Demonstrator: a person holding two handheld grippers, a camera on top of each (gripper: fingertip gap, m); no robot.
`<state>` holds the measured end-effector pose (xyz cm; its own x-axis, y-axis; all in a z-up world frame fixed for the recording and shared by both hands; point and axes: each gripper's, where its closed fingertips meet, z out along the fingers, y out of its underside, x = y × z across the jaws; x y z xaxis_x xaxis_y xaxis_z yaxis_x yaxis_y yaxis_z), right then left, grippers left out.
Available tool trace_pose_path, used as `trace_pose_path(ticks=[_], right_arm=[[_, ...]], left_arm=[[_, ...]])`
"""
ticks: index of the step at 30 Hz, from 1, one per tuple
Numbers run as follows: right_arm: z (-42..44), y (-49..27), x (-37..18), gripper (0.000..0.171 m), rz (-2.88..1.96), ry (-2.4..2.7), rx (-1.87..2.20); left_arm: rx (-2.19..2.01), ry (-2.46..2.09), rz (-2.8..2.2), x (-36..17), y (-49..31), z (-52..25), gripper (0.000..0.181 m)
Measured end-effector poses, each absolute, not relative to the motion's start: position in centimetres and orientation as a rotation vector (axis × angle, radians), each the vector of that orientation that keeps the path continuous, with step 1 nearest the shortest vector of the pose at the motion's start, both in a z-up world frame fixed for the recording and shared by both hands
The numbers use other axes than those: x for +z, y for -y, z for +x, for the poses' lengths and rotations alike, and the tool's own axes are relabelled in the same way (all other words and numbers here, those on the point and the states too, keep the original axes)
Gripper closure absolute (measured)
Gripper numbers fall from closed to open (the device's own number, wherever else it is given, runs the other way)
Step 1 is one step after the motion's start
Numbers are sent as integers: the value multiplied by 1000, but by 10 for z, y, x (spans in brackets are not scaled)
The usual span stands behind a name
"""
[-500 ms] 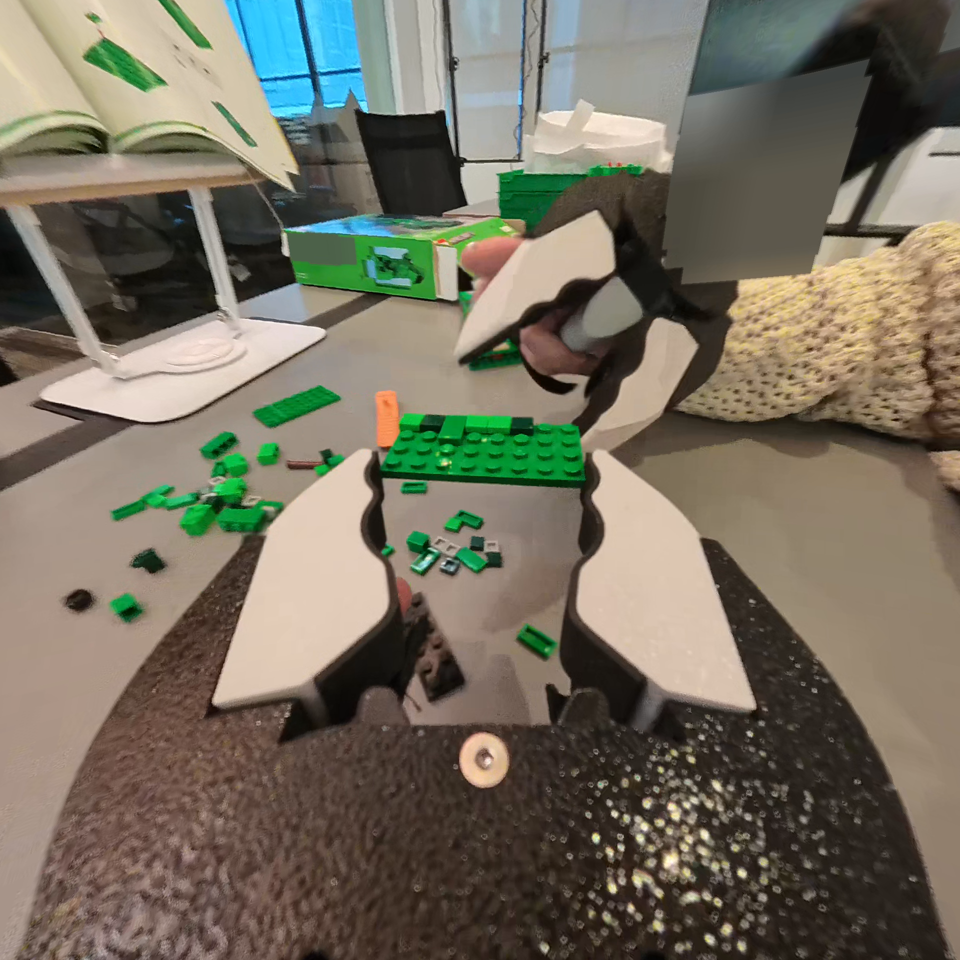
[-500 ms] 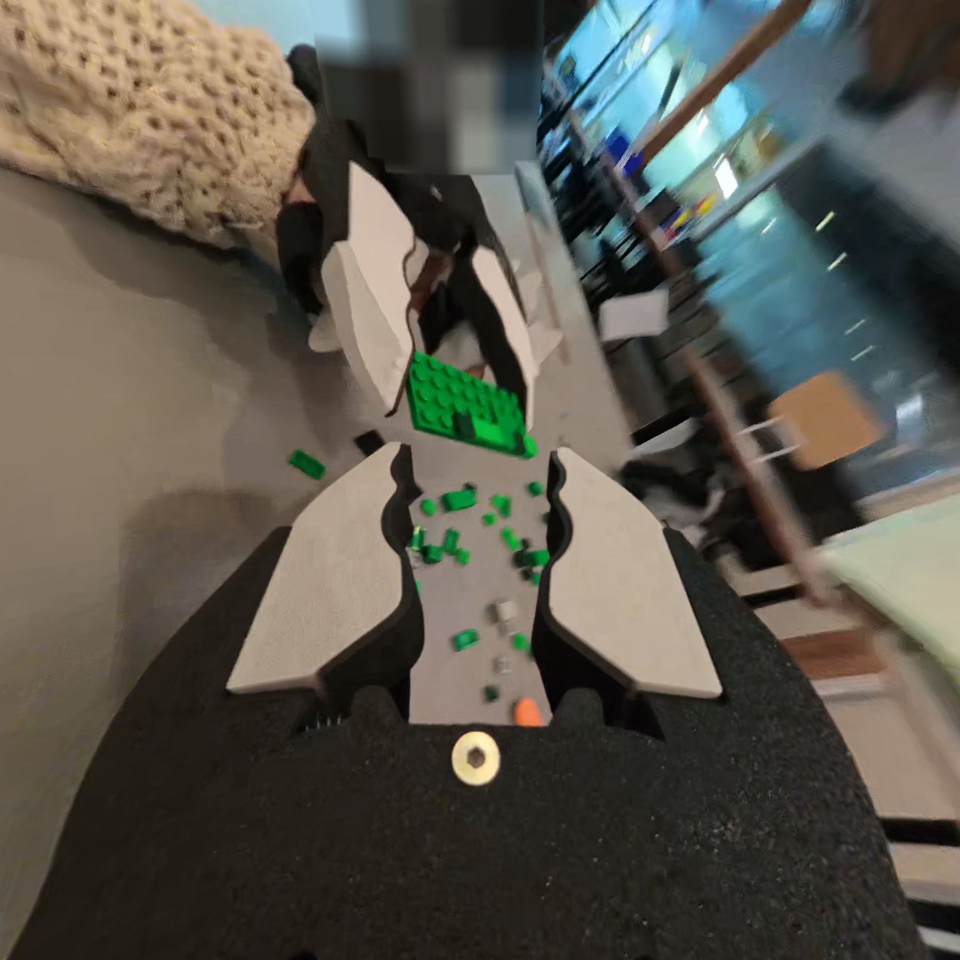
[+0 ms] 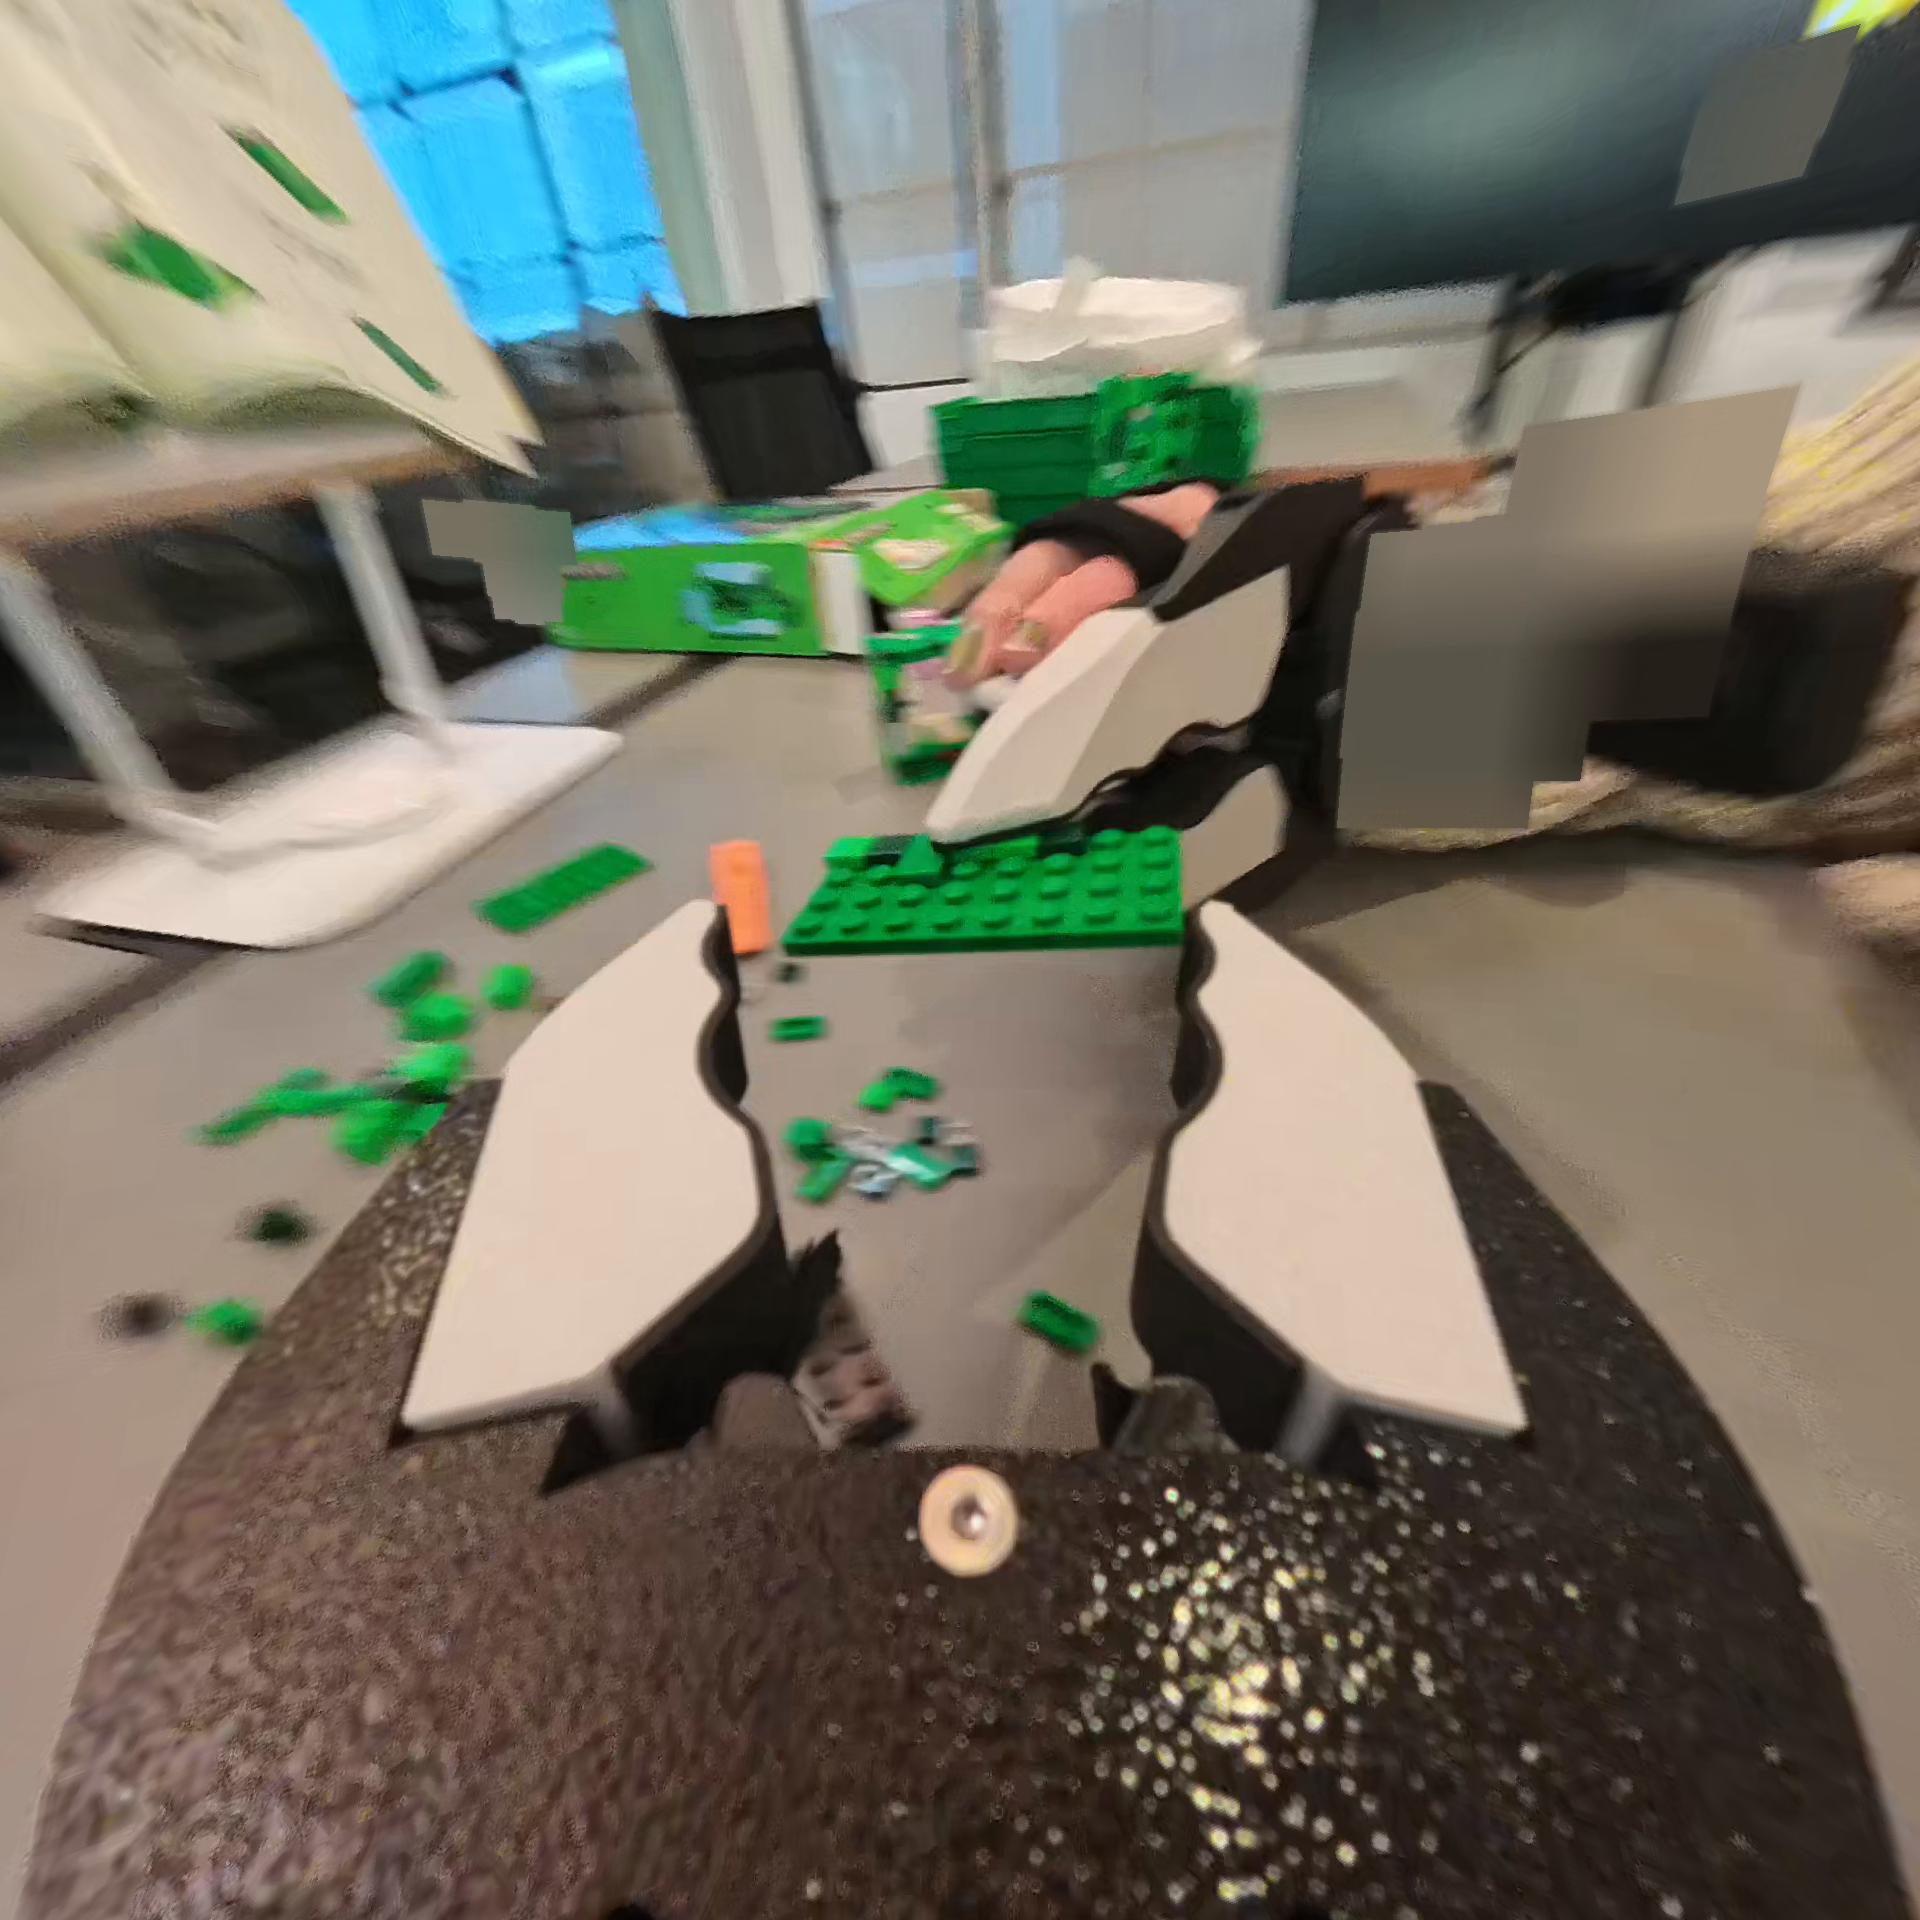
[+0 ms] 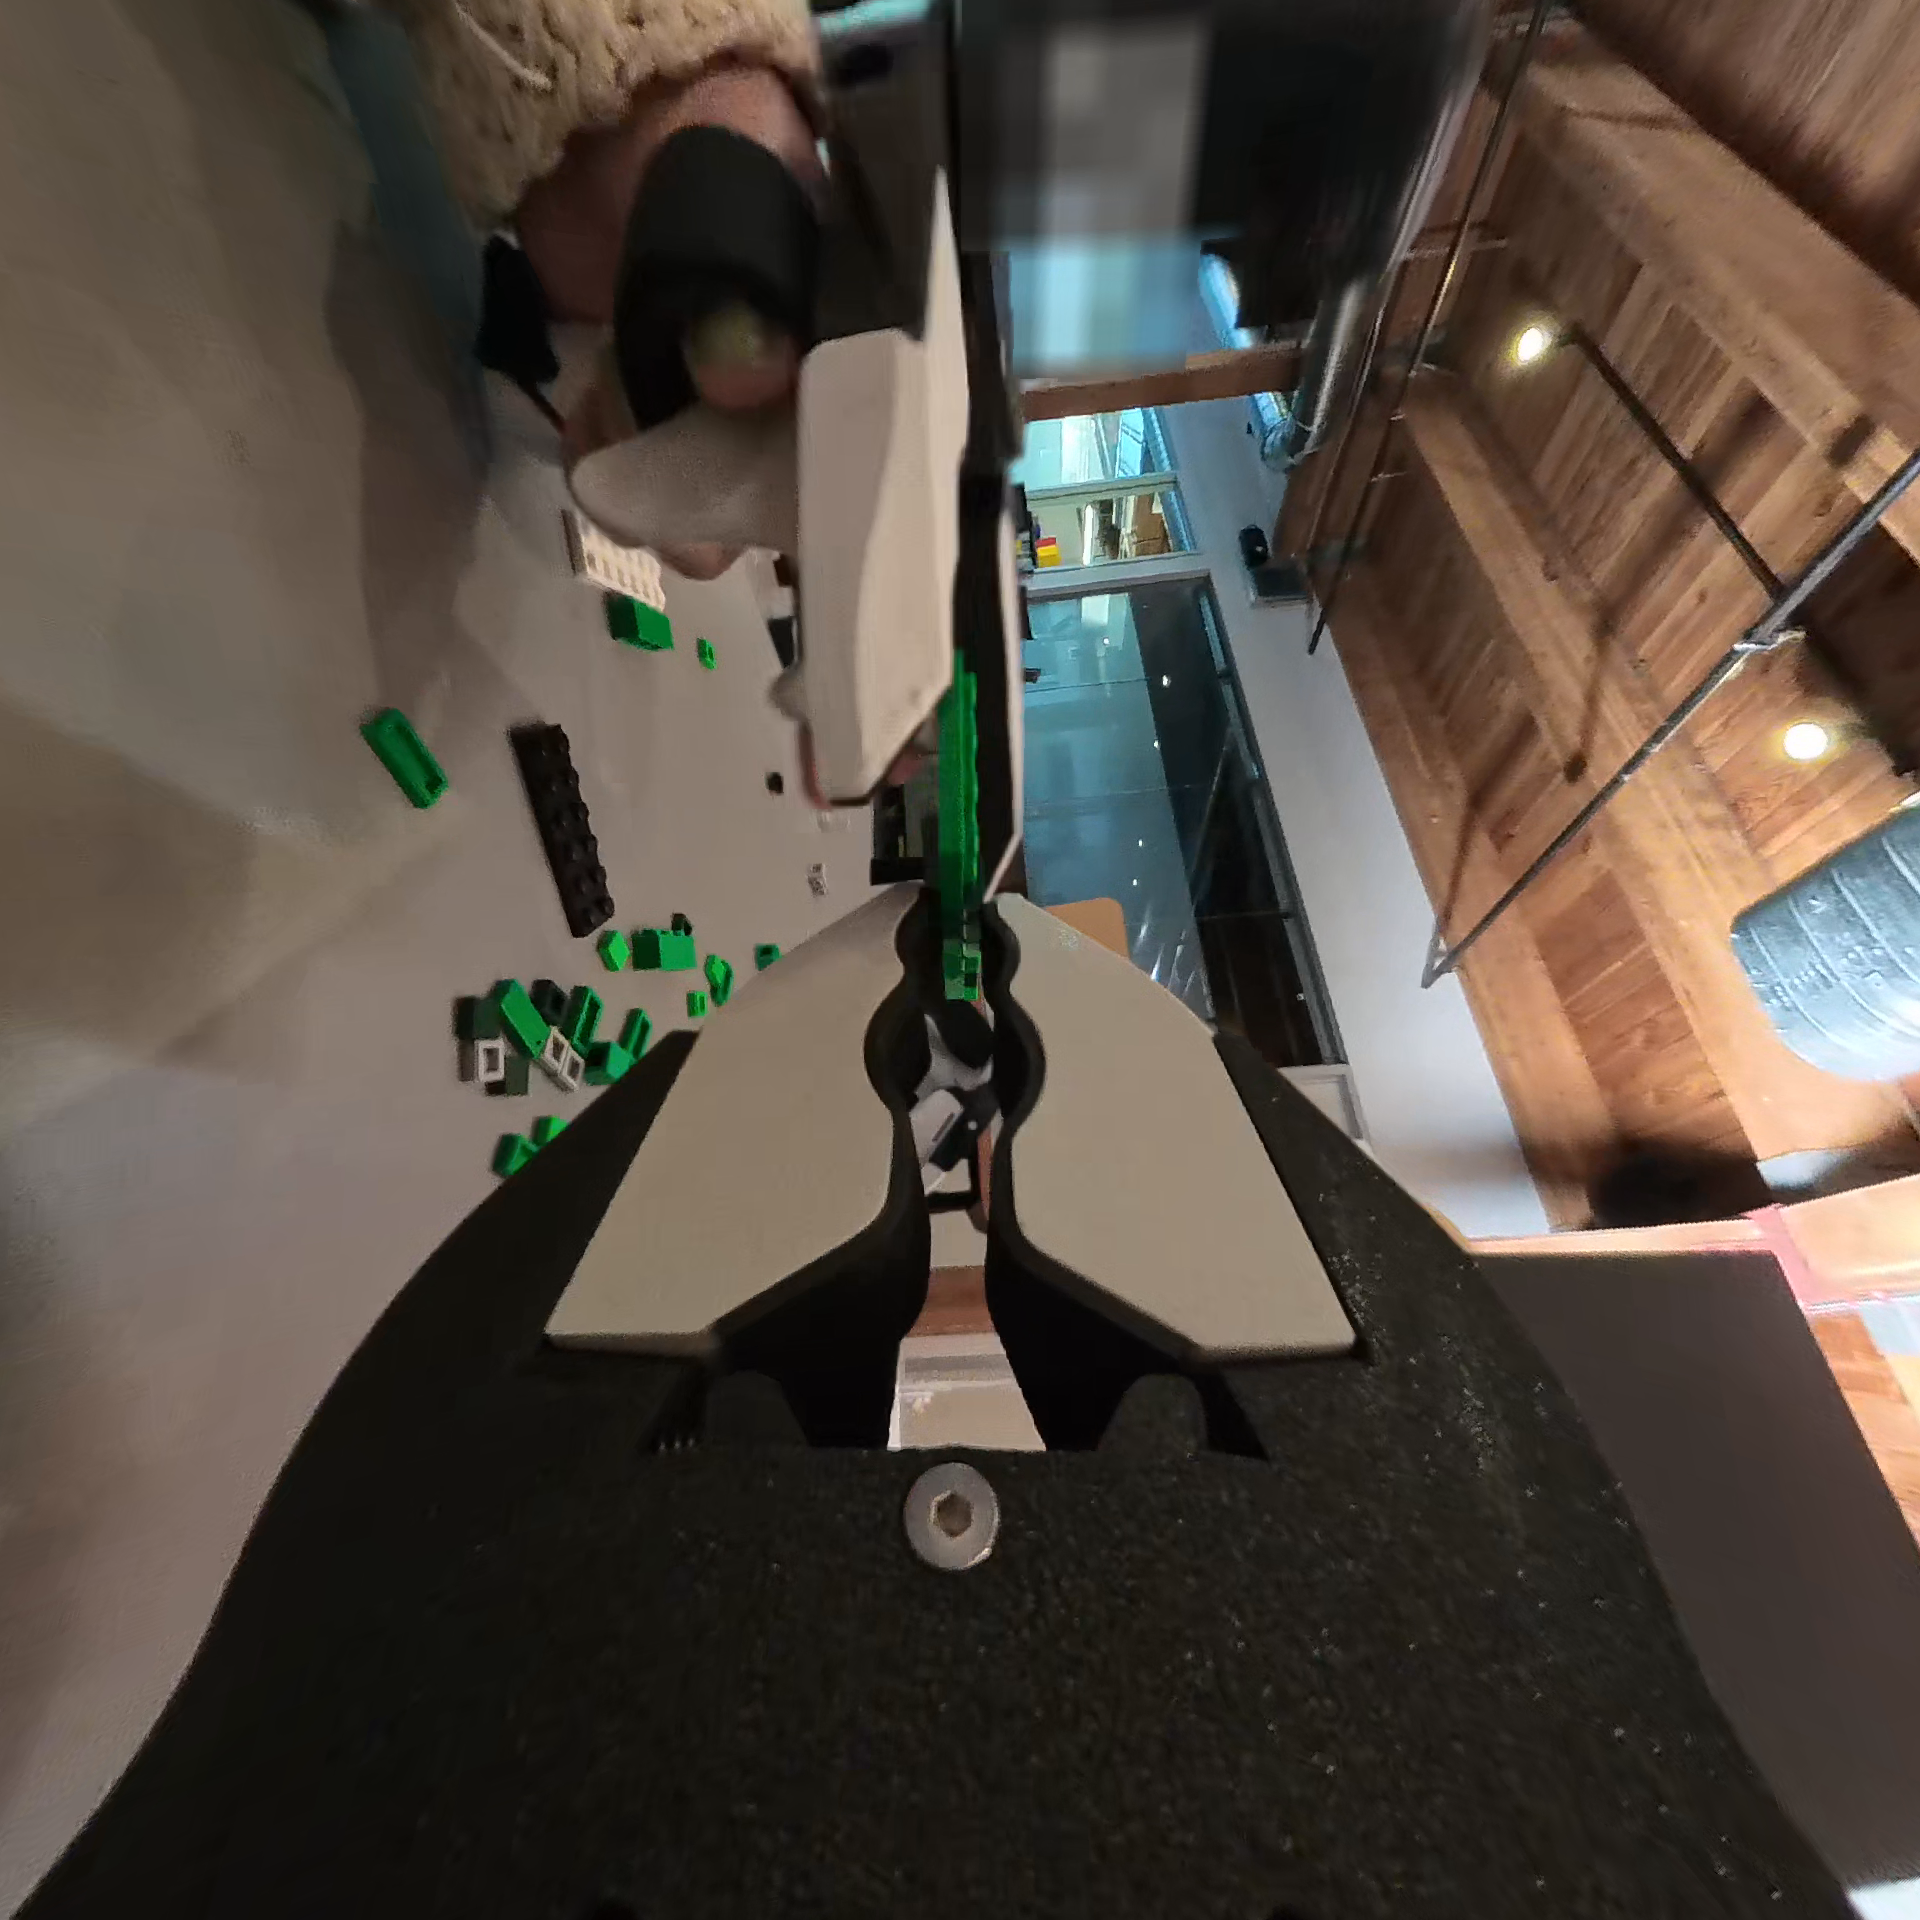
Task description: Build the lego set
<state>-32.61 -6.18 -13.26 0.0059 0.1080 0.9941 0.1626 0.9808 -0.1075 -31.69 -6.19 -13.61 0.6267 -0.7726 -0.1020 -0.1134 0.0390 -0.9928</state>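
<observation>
So the right tongs (image 4: 958, 912) are pinched nearly closed on the far edge of the green baseplate (image 3: 1039, 896), one finger on top of the studs and one underneath. The left tongs (image 3: 956, 920) are spread wide with nothing in them, tips just short of the plate's near edge.

My guess is this is a hand-over or a two-sided hold. If it were me I'd keep the right grip square on the edge so the plate doesn't pivot. I'd bring the left in flat and level and close on bare studs, not on the small bricks already seated along the far row.

Can't really tell whether the plate is resting on the desk (image 3: 1558, 1091) or lifted a hair, it's too blurry.

Around it there's an orange piece (image 3: 740, 896) just beside the plate's left corner. Loose green bits (image 3: 883, 1143) are scattered nearer, and a long black plate (image 4: 561, 821) lies off by itself.

Further out are an open instruction booklet (image 3: 260, 260) on a white stand, the green box (image 3: 707, 592), an office chair (image 3: 758, 405), big windows and a wood-panelled wall (image 4: 1558, 520).
</observation>
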Motion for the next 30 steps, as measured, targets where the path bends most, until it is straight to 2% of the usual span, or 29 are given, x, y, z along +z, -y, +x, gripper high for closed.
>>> trace_pose_path(ticks=[2, 7, 10, 11, 12, 13, 16, 18, 19, 23, 26, 27, 30], right_arm=[[-325, 54, -134, 165, -240, 1578, -54], [-323, 49, -137, 165, -261, 1599, -33], [-324, 53, -138, 165, -247, 1612, -24], [-324, 54, -139, 165, -247, 1619, -14], [-324, 54, -140, 165, -250, 1620, -5], [-324, 55, -138, 165, -253, 1608, 4], [-324, 52, -134, 162, -356, 1591, 98], [-323, 45, -137, 154, -512, 1611, 234], [-322, 40, -145, 150, -621, 1650, 315], [-314, 67, -183, 152, -898, 1940, 763], [-317, 83, -194, 147, -1157, 2069, 1028], [-320, 85, -197, 140, -1240, 2092, 1065], [-333, 80, -205, 140, -1397, 2066, 961]], left_arm=[[-207, -851, -1378, -132, 53, -330, 99], [704, -1183, -1113, -143, 45, -342, 115], [781, -1239, -1046, -148, 45, -332, 137], [802, -1217, -1025, -142, 46, -333, 150], [807, -1203, -1003, -137, 48, -333, 171], [812, -1206, -988, -134, 50, -332, 177], [864, -1213, -981, -133, 48, -335, 177], [951, -1167, -1002, -127, 42, -352, 177], [993, -1142, -1016, -124, 40, -363, 177], [1091, -1069, -1070, -117, 37, -401, 177], [1153, -1036, -1099, -115, 37, -420, 178], [1179, -1017, -1112, -114, 36, -428, 178], [1250, -911, -1163, -109, 37, -457, 177]])
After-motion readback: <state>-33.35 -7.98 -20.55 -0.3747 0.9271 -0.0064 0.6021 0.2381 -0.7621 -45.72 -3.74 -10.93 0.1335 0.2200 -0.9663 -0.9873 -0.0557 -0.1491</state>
